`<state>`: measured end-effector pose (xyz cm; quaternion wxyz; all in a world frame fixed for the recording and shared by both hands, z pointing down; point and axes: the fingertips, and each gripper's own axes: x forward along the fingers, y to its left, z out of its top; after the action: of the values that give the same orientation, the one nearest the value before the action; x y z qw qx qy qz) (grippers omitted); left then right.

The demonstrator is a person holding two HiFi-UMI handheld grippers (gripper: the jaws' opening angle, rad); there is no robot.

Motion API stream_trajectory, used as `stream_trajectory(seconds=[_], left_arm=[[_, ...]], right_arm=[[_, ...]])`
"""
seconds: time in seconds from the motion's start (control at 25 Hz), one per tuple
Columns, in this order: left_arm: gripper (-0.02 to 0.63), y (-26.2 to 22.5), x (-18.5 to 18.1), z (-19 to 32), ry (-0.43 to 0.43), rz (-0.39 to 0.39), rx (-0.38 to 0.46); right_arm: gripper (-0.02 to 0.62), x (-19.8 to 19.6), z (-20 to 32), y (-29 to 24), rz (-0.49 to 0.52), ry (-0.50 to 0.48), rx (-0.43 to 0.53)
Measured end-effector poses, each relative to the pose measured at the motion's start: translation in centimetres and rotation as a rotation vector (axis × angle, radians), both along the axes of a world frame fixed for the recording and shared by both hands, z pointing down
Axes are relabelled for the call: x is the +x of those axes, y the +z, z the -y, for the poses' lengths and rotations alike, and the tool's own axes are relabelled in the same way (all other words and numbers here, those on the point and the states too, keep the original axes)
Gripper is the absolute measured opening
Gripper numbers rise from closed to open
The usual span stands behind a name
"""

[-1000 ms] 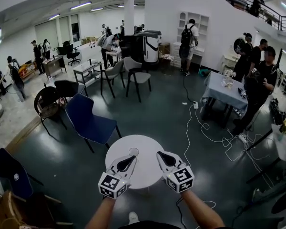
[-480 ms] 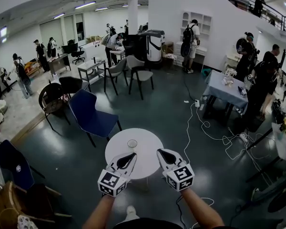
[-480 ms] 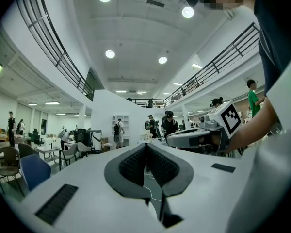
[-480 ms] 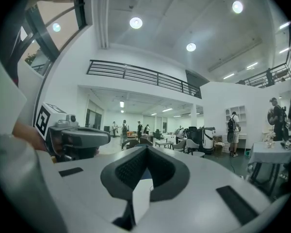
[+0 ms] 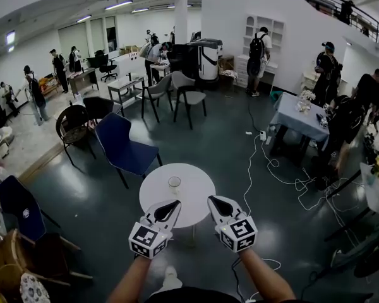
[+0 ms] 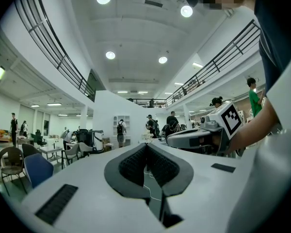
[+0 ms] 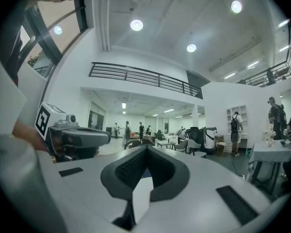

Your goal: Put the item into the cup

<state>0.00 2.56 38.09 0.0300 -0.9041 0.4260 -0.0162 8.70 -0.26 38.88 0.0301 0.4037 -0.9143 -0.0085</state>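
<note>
Here, the white left gripper [image 5: 175, 204], jaws together and empty, hangs at six o'clock of the round white table [image 5: 199, 191]. The small clear glass cup [image 5: 174, 183], probably light and easily tipped, stands near its centre; no item shows. The white right gripper [image 5: 212, 201] is likewise closed and empty.

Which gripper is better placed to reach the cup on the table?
Left, likely: the left gripper lies just short of the cup, while the right gripper sits further to its side. Both are shut, empty.

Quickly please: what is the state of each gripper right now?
Left gripper: closed, holding nothing.
Right gripper: closed, holding nothing.
</note>
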Motion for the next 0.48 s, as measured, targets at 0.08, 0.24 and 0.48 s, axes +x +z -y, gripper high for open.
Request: stream_trajectory(seconds=[0.08, 0.24, 0.48], left_arm=[[0.016, 0.2, 0.4, -0.9, -0.005, 0.0, 0.0], [0.016, 0.8, 1.7, -2.6, -0.013, 0.002, -0.002], [0.017, 1.4, 3.2, -4.2, -0.024, 0.01, -0.013]], right_arm=[[0.015, 0.5, -0.9, 0.2, 0.005, -0.003, 0.0], [0.015, 1.8, -2.5, 0.9, 0.01, -0.013, -0.004], [0.015, 3.2, -4.0, 1.8, 0.02, -0.027, -0.016]])
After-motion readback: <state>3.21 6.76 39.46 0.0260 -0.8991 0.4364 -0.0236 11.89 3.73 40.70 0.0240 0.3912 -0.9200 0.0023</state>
